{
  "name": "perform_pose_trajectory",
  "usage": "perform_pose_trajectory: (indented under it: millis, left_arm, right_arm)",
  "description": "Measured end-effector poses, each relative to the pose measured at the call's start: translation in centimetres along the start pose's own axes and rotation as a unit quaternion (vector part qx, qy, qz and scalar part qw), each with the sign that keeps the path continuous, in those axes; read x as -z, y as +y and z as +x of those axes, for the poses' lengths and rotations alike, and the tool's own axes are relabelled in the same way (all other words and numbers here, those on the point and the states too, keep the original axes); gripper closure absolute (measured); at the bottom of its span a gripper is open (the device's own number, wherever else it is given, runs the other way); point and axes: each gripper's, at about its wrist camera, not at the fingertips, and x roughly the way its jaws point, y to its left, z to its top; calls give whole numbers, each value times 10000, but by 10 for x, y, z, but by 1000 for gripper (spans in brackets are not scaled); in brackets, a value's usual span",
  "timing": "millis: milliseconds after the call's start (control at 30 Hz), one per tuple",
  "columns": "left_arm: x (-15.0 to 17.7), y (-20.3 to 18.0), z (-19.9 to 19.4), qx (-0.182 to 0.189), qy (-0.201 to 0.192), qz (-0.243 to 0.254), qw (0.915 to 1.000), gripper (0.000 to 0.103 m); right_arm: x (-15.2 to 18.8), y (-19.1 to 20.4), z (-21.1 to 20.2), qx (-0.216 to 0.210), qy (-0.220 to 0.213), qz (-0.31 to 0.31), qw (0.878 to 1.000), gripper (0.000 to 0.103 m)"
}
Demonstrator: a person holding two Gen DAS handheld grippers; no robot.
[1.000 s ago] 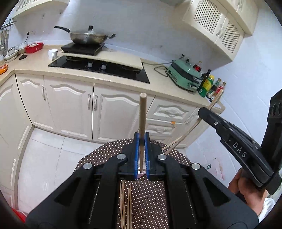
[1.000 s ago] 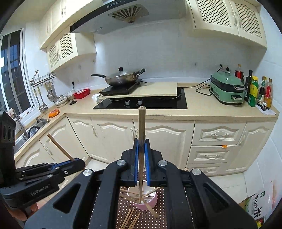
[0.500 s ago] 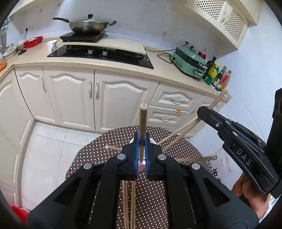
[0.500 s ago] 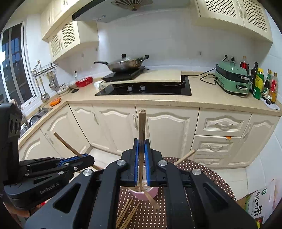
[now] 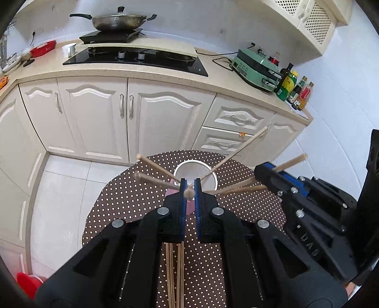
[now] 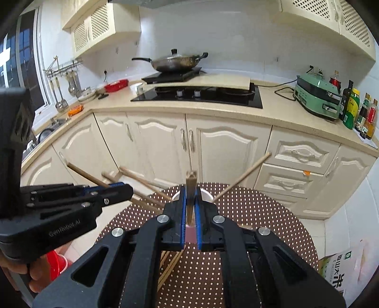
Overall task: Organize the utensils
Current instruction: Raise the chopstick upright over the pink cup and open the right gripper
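Note:
A pink cup (image 5: pixel 195 171) with a white inside stands on a round brown dotted table (image 5: pixel 132 196); several wooden chopsticks (image 5: pixel 156 165) lean out of it. My left gripper (image 5: pixel 189 189) is shut on a chopstick (image 5: pixel 189 193) that points toward the camera, just above the cup's near rim. My right gripper (image 6: pixel 190 196) is shut on another chopstick (image 6: pixel 191 189), held upright over the cup (image 6: pixel 206 195). Each gripper shows in the other's view, the right one (image 5: pixel 279 175) and the left one (image 6: pixel 118 192). Loose chopsticks (image 5: pixel 174 272) lie on the table below the grippers.
Cream kitchen cabinets (image 5: pixel 113 118) and a counter with a black hob (image 5: pixel 142 59), a wok (image 5: pixel 116 21), a green appliance (image 5: pixel 258 68) and bottles (image 5: pixel 293 92) stand behind the table. A red bucket (image 5: pixel 26 284) sits on the floor at left. A rice bag (image 6: pixel 341 263) lies at right.
Both grippers have tilted down and moved in over the cup with their chopsticks. More of the table and the cup's chopsticks have come into view.

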Motion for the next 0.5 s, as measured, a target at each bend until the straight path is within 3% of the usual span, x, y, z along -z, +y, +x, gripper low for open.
perform_pose_trajectory:
  millis: [400,500]
  left_arm:
    - [8,1,3,2,268,-51,9996,96]
    - [11,2,0,-34,279,-43,9996,95]
  right_arm:
    - [15,-4,6,3,296,349,9990,97]
    - [16,-3,2,17,289,418,9987,90]
